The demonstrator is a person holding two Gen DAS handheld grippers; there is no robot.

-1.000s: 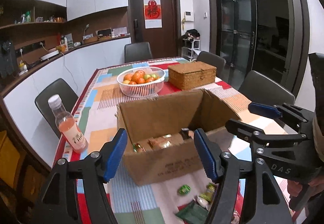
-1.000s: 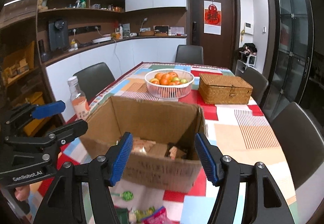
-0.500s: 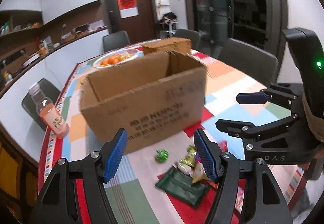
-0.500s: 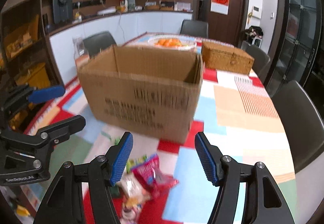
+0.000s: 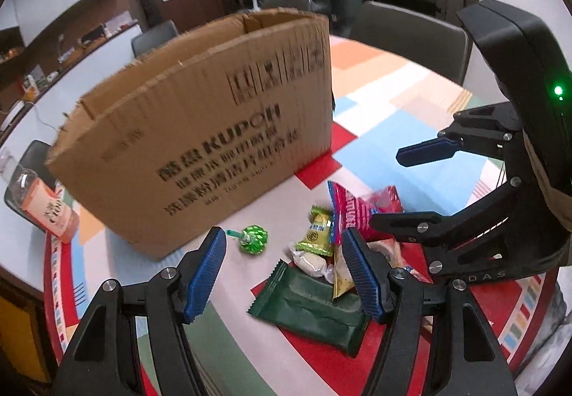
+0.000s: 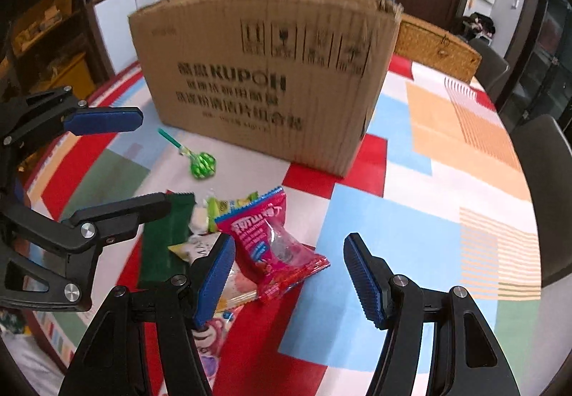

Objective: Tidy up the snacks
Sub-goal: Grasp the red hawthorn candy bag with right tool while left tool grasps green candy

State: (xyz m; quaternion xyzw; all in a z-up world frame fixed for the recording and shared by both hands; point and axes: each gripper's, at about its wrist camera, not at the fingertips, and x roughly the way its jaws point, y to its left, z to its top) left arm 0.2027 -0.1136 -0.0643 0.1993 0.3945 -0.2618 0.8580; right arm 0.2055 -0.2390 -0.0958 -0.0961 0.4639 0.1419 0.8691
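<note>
A pile of wrapped snacks lies on the patchwork tablecloth in front of a tall cardboard box (image 5: 200, 131) (image 6: 264, 74). In it are a dark green packet (image 5: 314, 306) (image 6: 164, 245), a pink packet (image 5: 357, 206) (image 6: 279, 249), a yellow-green candy (image 5: 318, 231) and a white candy (image 5: 309, 262). A green lollipop (image 5: 254, 240) (image 6: 202, 163) lies apart, nearer the box. My left gripper (image 5: 284, 233) (image 6: 148, 160) hangs open over the pile's left side. My right gripper (image 6: 290, 242) (image 5: 411, 185) is open above the pink packet, pads clear of it. Nothing is held.
A bottle of pink drink (image 5: 50, 213) stands left of the box near the table's edge. A wicker box (image 6: 436, 42) sits behind the box to the right. Dark chairs (image 6: 547, 181) line the table's right side. A counter runs along the back wall.
Both grippers have dropped from above the box's open top and tipped down toward the snack pile in front of it. The box's inside is out of sight now. Jaws unchanged.
</note>
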